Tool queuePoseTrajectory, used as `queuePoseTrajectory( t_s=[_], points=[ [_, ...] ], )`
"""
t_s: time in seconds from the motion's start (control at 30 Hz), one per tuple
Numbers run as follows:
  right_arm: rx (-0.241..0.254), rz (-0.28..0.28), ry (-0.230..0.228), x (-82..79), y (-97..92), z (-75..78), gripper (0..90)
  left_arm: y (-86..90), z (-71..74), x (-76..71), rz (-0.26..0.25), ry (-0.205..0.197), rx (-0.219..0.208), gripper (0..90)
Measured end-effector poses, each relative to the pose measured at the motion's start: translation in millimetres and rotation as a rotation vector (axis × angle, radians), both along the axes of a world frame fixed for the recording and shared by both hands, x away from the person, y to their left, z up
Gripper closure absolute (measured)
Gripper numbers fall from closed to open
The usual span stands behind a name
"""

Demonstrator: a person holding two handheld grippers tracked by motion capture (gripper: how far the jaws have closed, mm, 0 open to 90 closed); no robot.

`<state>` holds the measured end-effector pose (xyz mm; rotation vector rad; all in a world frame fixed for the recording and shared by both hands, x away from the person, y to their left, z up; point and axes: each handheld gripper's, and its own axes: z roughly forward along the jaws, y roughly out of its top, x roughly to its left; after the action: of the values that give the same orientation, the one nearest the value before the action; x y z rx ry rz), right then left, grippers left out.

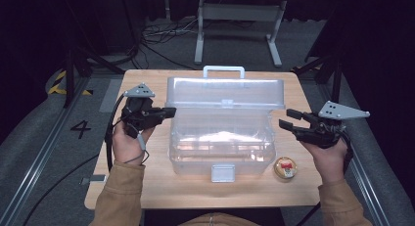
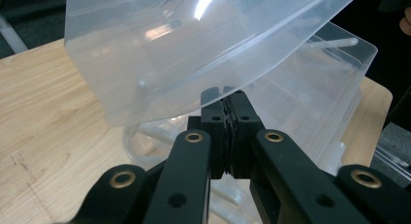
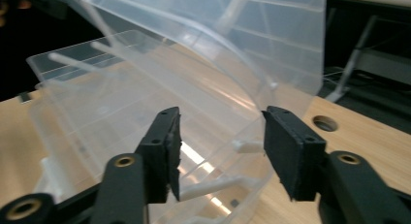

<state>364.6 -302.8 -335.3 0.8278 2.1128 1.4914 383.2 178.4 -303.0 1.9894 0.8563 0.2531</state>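
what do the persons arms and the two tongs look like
Both tongs are black, each topped by a grey three-cornered plate with small holes: left tongs, right tongs. Brass-coloured rivets sit in the jaw links, and the pads are flat and black. A black cable trails from the left one. The sleeves are tan.

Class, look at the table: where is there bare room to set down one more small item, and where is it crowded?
Bare wood lies along the table's near edge, left of the latch, and in the strip left of the box. The near right corner is tighter: the small tub sits there. The box and its raised lid fill the middle.
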Motion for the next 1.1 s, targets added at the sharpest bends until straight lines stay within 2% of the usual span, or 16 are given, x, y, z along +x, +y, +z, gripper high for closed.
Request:
queuePoseTrajectory(
  t_s=[0.13,0.3,0.33,0.47,0.7,0.93,1.03,1.1],
  points=[
    [0.009,-0.037,-0.012,1.8,4.9,1.5,39.0,0.9,0.3,0.7,-0.004,0.006,-0.003,87.7],
    [0.002,-0.092,-0.003,8.5,13.3,3.0,38.7,0.5,0.9,1.2,-0.003,0.002,-0.001,87.6],
    [-0.012,-0.118,0.0,12.4,17.9,3.3,38.7,0.5,1.1,1.3,-0.003,0.002,-0.001,87.5],
    [-0.032,-0.164,0.001,22.1,29.3,2.3,38.4,0.7,1.0,1.4,-0.005,0.001,-0.001,87.3],
    [-0.035,-0.208,-0.017,36.5,43.0,-0.8,34.5,0.9,0.5,3.2,-0.016,0.004,-0.007,86.9],
    [-0.022,-0.252,-0.033,43.0,49.2,-2.4,34.4,-0.6,0.0,3.6,-0.019,0.007,-0.002,86.3],
    [-0.021,-0.323,-0.057,44.8,54.6,-2.4,38.0,-0.8,-0.2,3.8,-0.021,0.008,-0.005,86.1],
    [-0.027,-0.35,-0.064,45.5,58.2,-3.1,41.3,-1.3,-0.2,3.6,-0.019,0.007,-0.003,85.8]
  ],
)
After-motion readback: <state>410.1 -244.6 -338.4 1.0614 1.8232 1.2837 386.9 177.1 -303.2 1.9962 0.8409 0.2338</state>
